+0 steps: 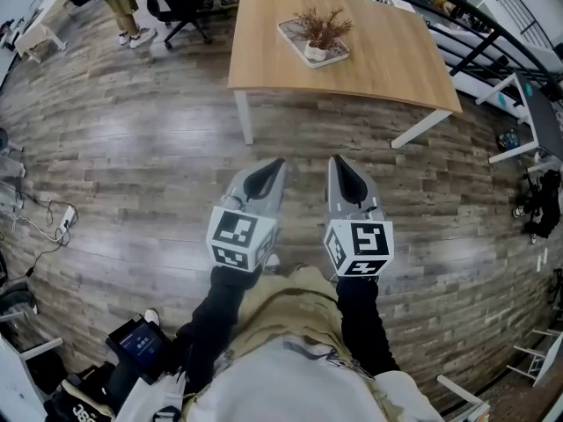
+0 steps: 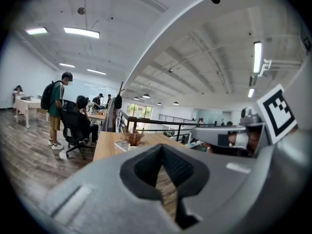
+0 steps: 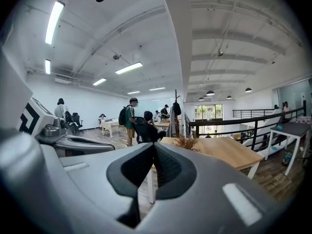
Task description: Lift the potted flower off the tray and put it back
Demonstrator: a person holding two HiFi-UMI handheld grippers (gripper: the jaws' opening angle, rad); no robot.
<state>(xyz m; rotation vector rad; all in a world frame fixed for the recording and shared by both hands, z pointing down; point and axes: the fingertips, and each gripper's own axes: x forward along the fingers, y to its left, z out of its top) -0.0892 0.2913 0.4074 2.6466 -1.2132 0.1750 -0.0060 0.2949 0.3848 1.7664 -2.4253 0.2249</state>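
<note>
Stage: approach to the table, by my judgement; lift not yet begun.
Left gripper (image 1: 278,165): hanging low in front of the operator's body, jaws lying clenched together with nothing between them, nose pointing toward the table.
Right gripper (image 1: 338,163): hanging just beside the left one and level with it, jaws likewise pressed together and carrying nothing.
Floor (image 1: 132,148): wood planks lying under both grippers and running on to the table.
Wooden table (image 1: 396,51): standing well apart from both grippers, white leg (image 1: 244,117) at the near corner.
Tray (image 1: 288,32): sitting on the far half of the tabletop, turned at a slant to the table edges.
Potted flower (image 1: 321,26): standing upright on the tray in a small white pot, dry reddish sprigs spreading above it.
Background: person with backpack (image 2: 57,106) and office chair (image 2: 73,130) standing beyond the table, off to one side.
Advice, approach: squaring up to the near edge, so the tray is coming within easy reach.
Advice, jaws: opening them before arriving, not over the sprigs.
Advice, grip: aiming at the pot, below the brittle-looking sprigs; whether one gripper suffices I cannot tell from here.
Advice, lift: raising it straight up, keeping it upright, then setting it back on the same spot.
Risk: plant is looking top-heavy; a side nudge is likely tipping it or dragging the tray.
</note>
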